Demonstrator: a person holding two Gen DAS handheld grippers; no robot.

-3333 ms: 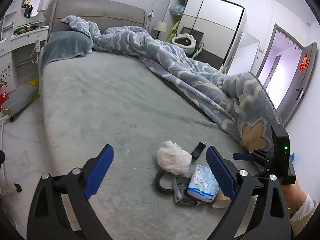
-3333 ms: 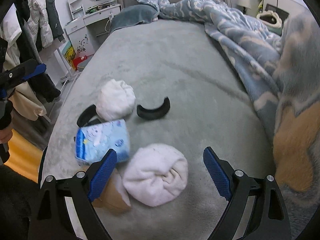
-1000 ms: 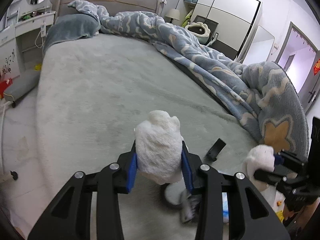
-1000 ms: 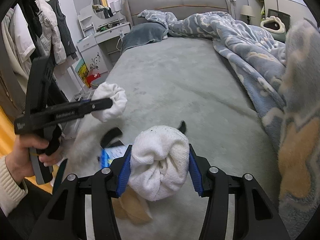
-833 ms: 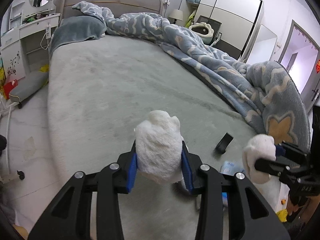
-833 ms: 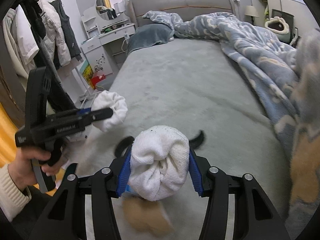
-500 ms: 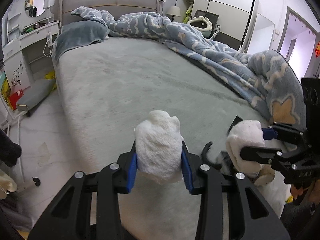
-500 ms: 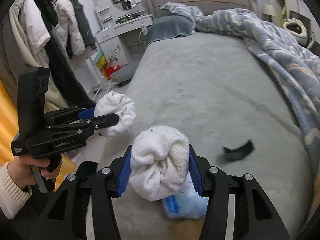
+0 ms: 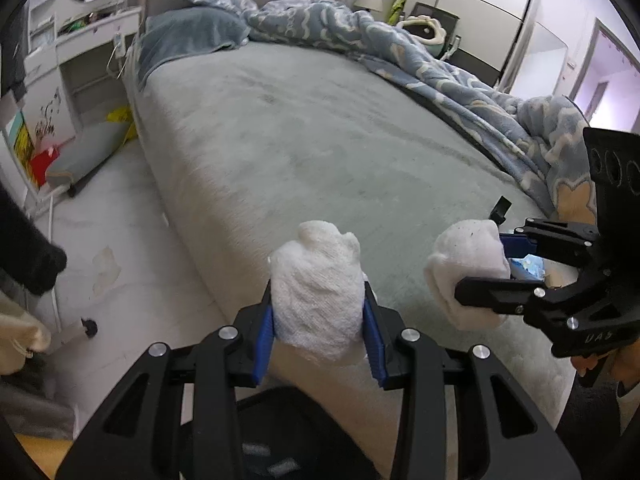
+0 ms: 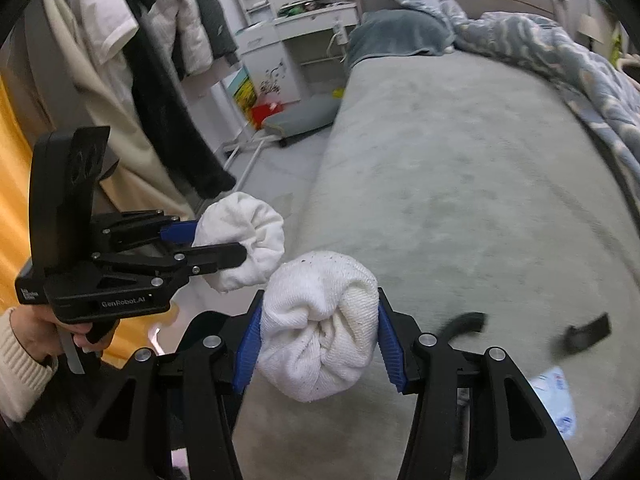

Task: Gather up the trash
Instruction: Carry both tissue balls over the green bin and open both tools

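My left gripper (image 9: 318, 320) is shut on a white balled-up cloth (image 9: 316, 296), held over the left edge of the grey bed (image 9: 320, 140). The right gripper (image 10: 318, 344) is shut on a second white cloth ball (image 10: 320, 332) with dark specks. The two grippers hang side by side: the right gripper (image 9: 480, 266) and its ball (image 9: 464, 264) show in the left wrist view, and the left gripper (image 10: 224, 242) and its ball (image 10: 248, 236) in the right wrist view. A blue tissue pack (image 10: 556, 400) and two black curved pieces (image 10: 464, 322) (image 10: 588, 334) lie on the bed.
A dark object (image 9: 280, 432) lies low under the left gripper; I cannot tell what it is. A blue patterned blanket (image 9: 440, 60) covers the bed's far side. Hanging clothes (image 10: 132, 60), a white dressing table (image 10: 296, 28) and a grey floor cushion (image 10: 304, 120) line the floor strip.
Both grippers have swung left toward the bed's edge, each still holding its cloth ball. The tissue pack and black pieces have slid to the right of the views.
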